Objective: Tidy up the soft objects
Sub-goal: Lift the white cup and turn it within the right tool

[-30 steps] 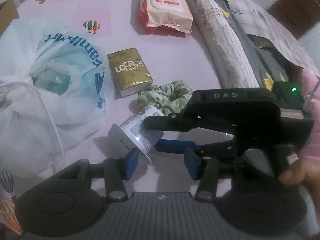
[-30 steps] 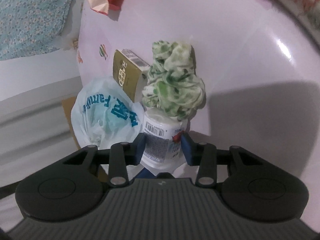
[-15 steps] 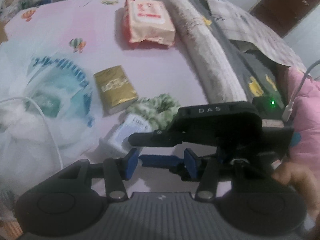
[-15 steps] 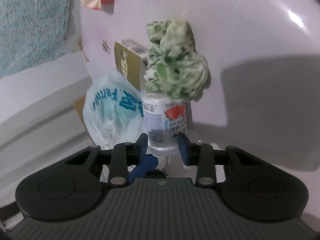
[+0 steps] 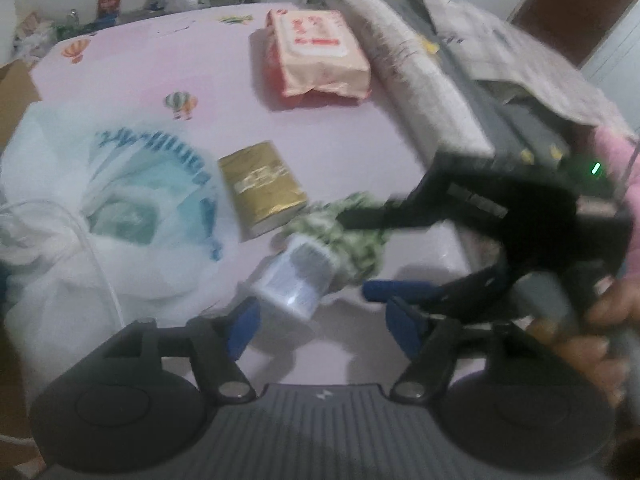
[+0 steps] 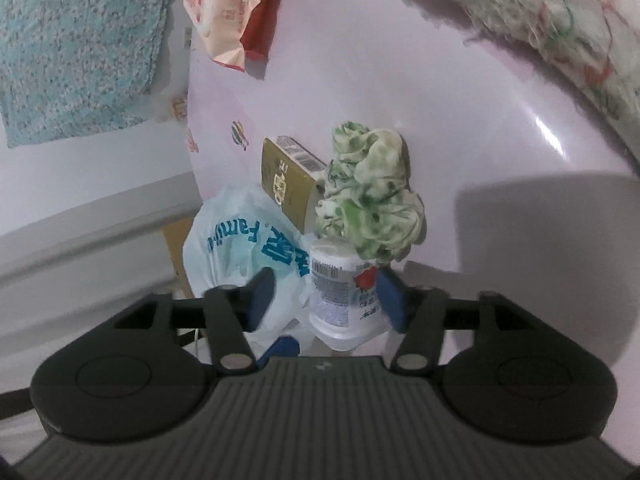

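Both tools have just been opening their jaws, and the small white bottle [image 6: 343, 292], which a second ago was pinched upright between the right tool's pads, is now sitting loose between them, the right-hand pad just beside or touching its label and the left-hand pad standing well clear. In the left wrist view the same bottle [image 5: 298, 280] is lying tilted on the pink bed sheet [image 5: 168, 80], with its base pointing toward the left tool [image 5: 322, 326], whose blue pads are standing wide apart and pressing on nothing; the bottle's lower edge is close to the left-hand pad. Blur is softening this view, so exact contact cannot be told. The green-and-white scrunchie [image 5: 348, 228] is lying against the bottle's far end, at about 1 o'clock from it, and the right tool [image 5: 396, 292] is reaching in from 3 o'clock, a hand [image 5: 588, 332] gripping its handle. A gold packet [image 5: 262, 186] is lying at 11 o'clock from the bottle, a white plastic bag [image 5: 104, 216] with blue lettering is crowding in at 9 o'clock, and an orange wipes pack [image 5: 320, 52] is resting farther off at 12 o'clock. A rolled blanket [image 5: 412, 80] is bordering the sheet from 1 to 3 o'clock.
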### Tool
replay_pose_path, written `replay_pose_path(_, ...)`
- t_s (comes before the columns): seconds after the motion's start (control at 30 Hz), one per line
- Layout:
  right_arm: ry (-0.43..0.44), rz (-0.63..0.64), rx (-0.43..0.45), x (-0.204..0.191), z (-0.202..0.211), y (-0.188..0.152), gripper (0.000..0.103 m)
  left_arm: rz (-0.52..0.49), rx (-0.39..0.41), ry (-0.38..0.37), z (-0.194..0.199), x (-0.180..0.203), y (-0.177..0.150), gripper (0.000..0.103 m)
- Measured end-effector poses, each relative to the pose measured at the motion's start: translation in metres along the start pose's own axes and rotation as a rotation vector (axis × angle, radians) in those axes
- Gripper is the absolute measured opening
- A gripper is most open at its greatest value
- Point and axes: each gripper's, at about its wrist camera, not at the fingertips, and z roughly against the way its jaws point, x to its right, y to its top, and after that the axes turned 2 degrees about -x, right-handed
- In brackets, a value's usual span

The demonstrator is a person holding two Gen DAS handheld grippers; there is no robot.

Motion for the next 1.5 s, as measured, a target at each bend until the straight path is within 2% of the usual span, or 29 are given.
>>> replay_pose_path(0.07, -0.015, 0.0, -0.002, -0.002, -0.003, 0.0, 0.075, -0.025, -0.004, 0.032, -0.005, -0.001, -0.004, 0.075)
replay_pose_path(0.13, -0.029, -0.005, -0.013, -0.003, -0.009, -0.001, 0.076, -0.046, 0.002, 0.049, -0.012, -0.001, -0.005, 0.081)
replay_pose_path(0.4, -0.101, 0.018, -0.069, -0.014, -0.04, -0.008, 0.08, -0.201, 0.029, 0.101, -0.036, 0.003, -0.008, 0.081)
replay_pose_path(0.57, -0.126, 0.019, -0.065, -0.015, -0.056, -0.012, 0.08, -0.238, 0.045, 0.116, -0.045, 0.009, -0.011, 0.079)
replay_pose_path(0.63, -0.135, 0.009, -0.052, -0.013, -0.06, -0.014, 0.074, -0.225, 0.052, 0.117, -0.045, 0.008, -0.012, 0.073)
replay_pose_path(0.7, -0.123, -0.011, -0.044, -0.008, -0.059, -0.016, 0.063, -0.199, 0.055, 0.102, -0.04, 0.003, -0.011, 0.072)
replay_pose_path(0.73, -0.122, -0.019, -0.054, -0.006, -0.06, -0.017, 0.053, -0.2, 0.054, 0.09, -0.038, 0.002, -0.011, 0.072)
replay_pose_path(0.77, -0.118, -0.031, -0.06, -0.002, -0.059, -0.017, 0.052, -0.204, 0.054, 0.085, -0.036, 0.002, -0.011, 0.072)
replay_pose_path(0.97, -0.049, -0.139, -0.161, 0.021, -0.052, -0.025, 0.052, -0.205, -0.003, 0.023, -0.012, -0.002, -0.024, 0.073)
replay_pose_path(1.1, -0.014, -0.26, -0.271, 0.041, -0.052, -0.035, 0.054, -0.124, -0.074, -0.073, 0.008, -0.014, -0.03, 0.073)
replay_pose_path(1.2, -0.007, -0.335, -0.317, 0.052, -0.054, -0.041, 0.058, -0.053, -0.131, -0.089, 0.005, -0.018, -0.029, 0.073)
replay_pose_path(1.37, 0.007, -0.32, -0.292, 0.044, -0.048, -0.037, 0.073, -0.014, -0.121, -0.099, 0.0, -0.012, -0.024, 0.071)
replay_pose_path(1.5, 0.0, -0.226, -0.244, 0.025, -0.037, -0.028, 0.078, 0.009, -0.105, -0.109, 0.002, -0.014, -0.019, 0.071)
